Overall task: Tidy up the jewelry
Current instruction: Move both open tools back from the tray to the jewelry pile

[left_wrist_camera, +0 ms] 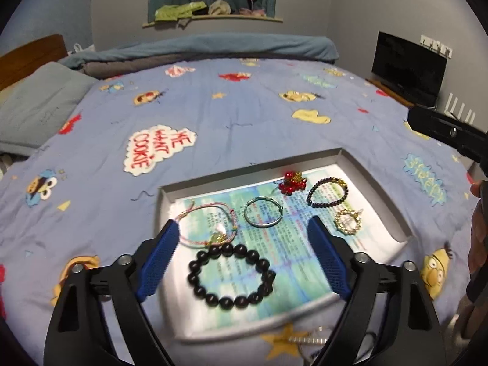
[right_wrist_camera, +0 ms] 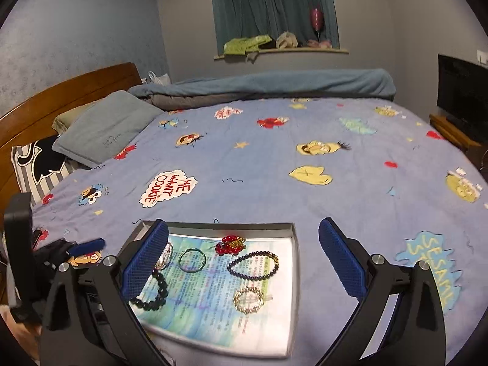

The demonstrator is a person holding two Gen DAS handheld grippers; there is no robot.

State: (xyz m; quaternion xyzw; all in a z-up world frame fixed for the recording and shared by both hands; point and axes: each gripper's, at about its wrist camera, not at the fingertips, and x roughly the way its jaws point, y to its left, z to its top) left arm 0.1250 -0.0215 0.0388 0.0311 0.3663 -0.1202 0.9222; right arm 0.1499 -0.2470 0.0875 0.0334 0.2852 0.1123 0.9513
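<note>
A shallow grey tray (left_wrist_camera: 378,183) lined with printed paper lies on the bed. In it lie a large black bead bracelet (left_wrist_camera: 231,274), a pink cord bracelet (left_wrist_camera: 207,225), a silver bangle (left_wrist_camera: 263,212), a red bead cluster (left_wrist_camera: 292,183), a small dark bead bracelet (left_wrist_camera: 328,192) and a gold ring bracelet (left_wrist_camera: 347,222). My left gripper (left_wrist_camera: 244,228) is open and empty, above the black bead bracelet. My right gripper (right_wrist_camera: 244,231) is open and empty over the tray (right_wrist_camera: 292,235); its left finger (right_wrist_camera: 143,262) hides part of the black bracelet (right_wrist_camera: 152,296).
The blue cartoon-print bedspread (left_wrist_camera: 244,106) surrounds the tray. A small silver item (left_wrist_camera: 308,340) lies on the bedspread near the tray's front edge. Pillows (right_wrist_camera: 103,128) and a wooden headboard are at the left, a rolled blanket (right_wrist_camera: 274,85) at the back, a TV (right_wrist_camera: 463,97) at the right.
</note>
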